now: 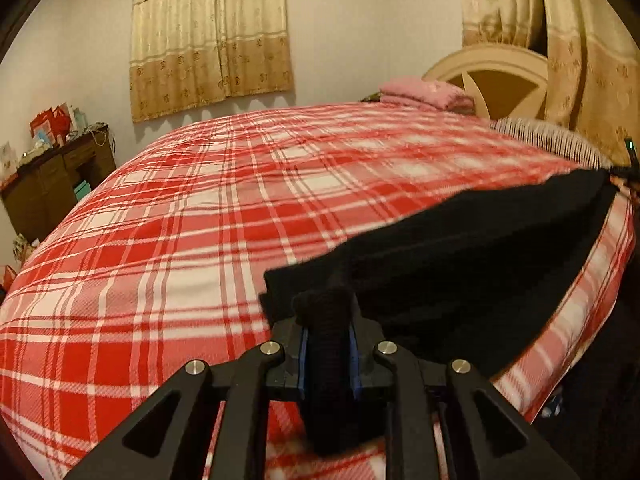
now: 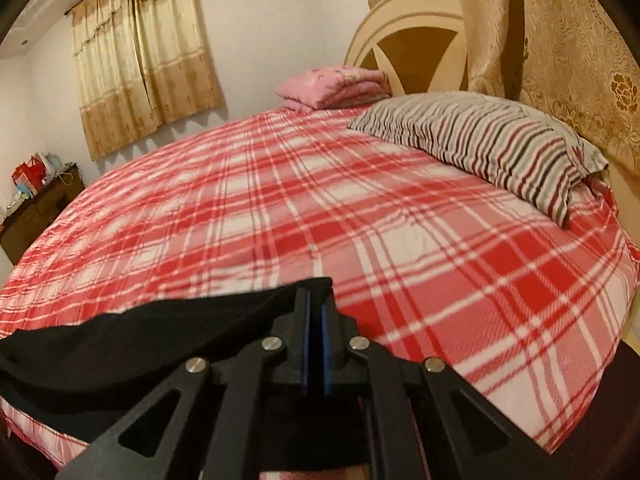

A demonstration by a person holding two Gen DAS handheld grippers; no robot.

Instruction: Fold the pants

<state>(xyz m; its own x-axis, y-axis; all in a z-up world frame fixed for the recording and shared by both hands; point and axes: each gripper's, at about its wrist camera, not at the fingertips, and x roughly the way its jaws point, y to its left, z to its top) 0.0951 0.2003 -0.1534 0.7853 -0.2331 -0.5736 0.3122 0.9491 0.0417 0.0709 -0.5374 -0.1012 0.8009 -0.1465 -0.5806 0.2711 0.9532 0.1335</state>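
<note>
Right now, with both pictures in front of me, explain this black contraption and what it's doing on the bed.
No robot here: a person carries a two-finger clamp in each hand, each with its own forward-looking camera. One picture comes from the left gripper, the other from the right gripper. Both are pinched shut on the black pants, stretched between them over the red plaid bedspread. Further back lie a striped pillow and a folded pink blanket near the headboard.
</note>
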